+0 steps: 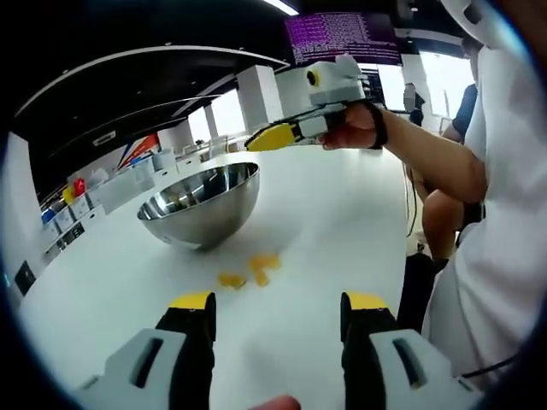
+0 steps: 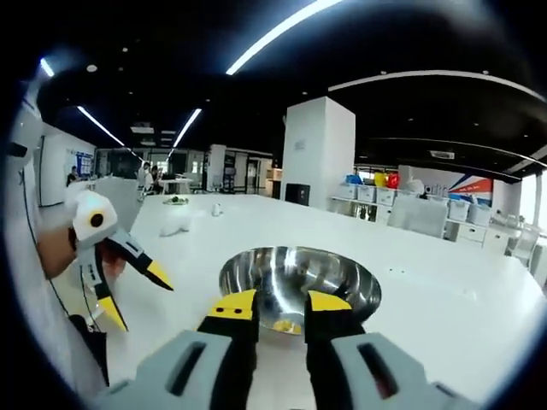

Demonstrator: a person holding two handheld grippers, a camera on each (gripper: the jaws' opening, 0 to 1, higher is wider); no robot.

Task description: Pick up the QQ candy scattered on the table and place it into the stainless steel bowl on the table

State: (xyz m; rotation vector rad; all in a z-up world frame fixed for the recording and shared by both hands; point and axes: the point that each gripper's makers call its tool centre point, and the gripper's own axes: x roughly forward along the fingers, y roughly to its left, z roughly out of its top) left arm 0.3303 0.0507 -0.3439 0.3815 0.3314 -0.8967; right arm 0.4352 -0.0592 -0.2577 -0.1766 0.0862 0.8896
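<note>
So the stainless steel bowl (image 1: 201,203) sits on a big white table (image 1: 342,222), and it's the anchor for everything here. In the left gripper view, a small cluster of yellow QQ candy (image 1: 252,269) lies on the tabletop just in front of the bowl, near its base but not touching it. A few yellow pieces are also inside the bowl; you can see them at the bottom in the right gripper view (image 2: 289,325).

The left gripper (image 1: 278,312) has its jaws spread wide with nothing between them, hovering on the near side of the candy, with the bowl further back. Plenty of bare table on both sides of the bowl, and the table edge runs off to the right where the person stands.

The right gripper (image 2: 280,309) looks down at the bowl from above its near rim; the jaws are close together with only a narrow gap, and I can't make out anything pinched in there. From the left gripper view, that right gripper (image 1: 278,135) hangs in the air above and just to the right of the bowl's rim, held by the person's hand (image 1: 355,128), tips looking nearly closed.

In the right gripper view, the left gripper (image 2: 137,290) shows off to the bowl's left, jaws splayed apart.
</note>
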